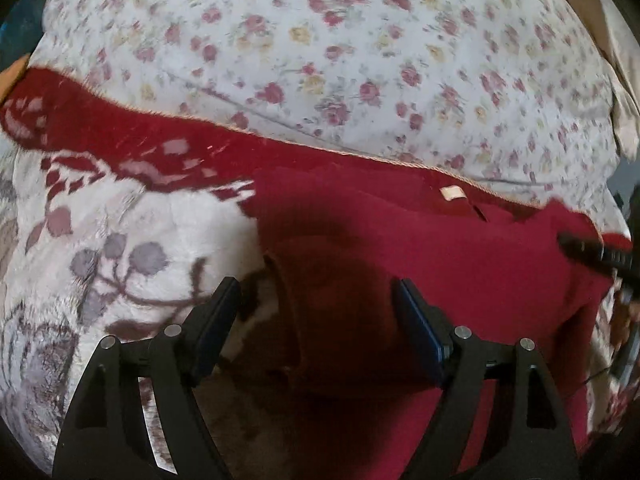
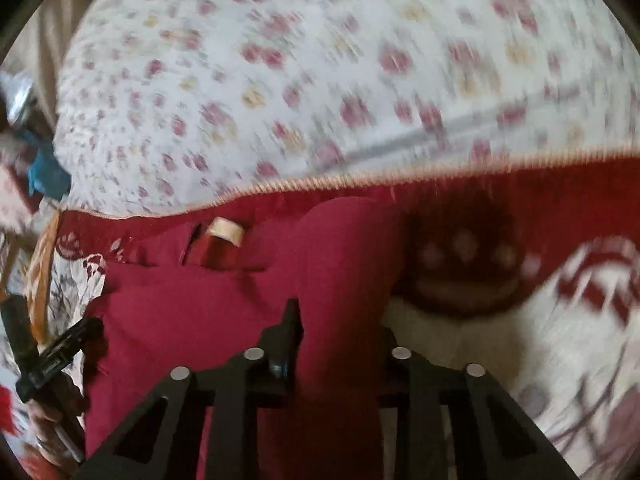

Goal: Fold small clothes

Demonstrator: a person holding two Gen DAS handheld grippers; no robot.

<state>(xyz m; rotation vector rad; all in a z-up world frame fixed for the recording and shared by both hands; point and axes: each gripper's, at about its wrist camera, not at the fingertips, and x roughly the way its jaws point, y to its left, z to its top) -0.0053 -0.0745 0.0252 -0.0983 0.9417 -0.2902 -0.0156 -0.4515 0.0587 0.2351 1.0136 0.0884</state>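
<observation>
A dark red garment (image 1: pixel 440 264) with a small tan label (image 1: pixel 452 194) lies on a red and white patterned blanket (image 1: pixel 132 248). My left gripper (image 1: pixel 316 304) is open just above the garment's left edge, its fingers on either side of a folded edge, holding nothing. In the right wrist view my right gripper (image 2: pixel 340 328) is shut on a raised fold of the same garment (image 2: pixel 340 264), which drapes over and hides its right finger. The label also shows in the right wrist view (image 2: pixel 228 232). The right gripper's tip shows at the right edge of the left wrist view (image 1: pixel 588 252).
A white sheet with small red flowers (image 1: pixel 340 48) covers the bed behind the blanket. The blanket's tan stitched hem (image 2: pixel 360 178) runs across both views. The other gripper and a hand (image 2: pixel 48 360) show at the left of the right wrist view.
</observation>
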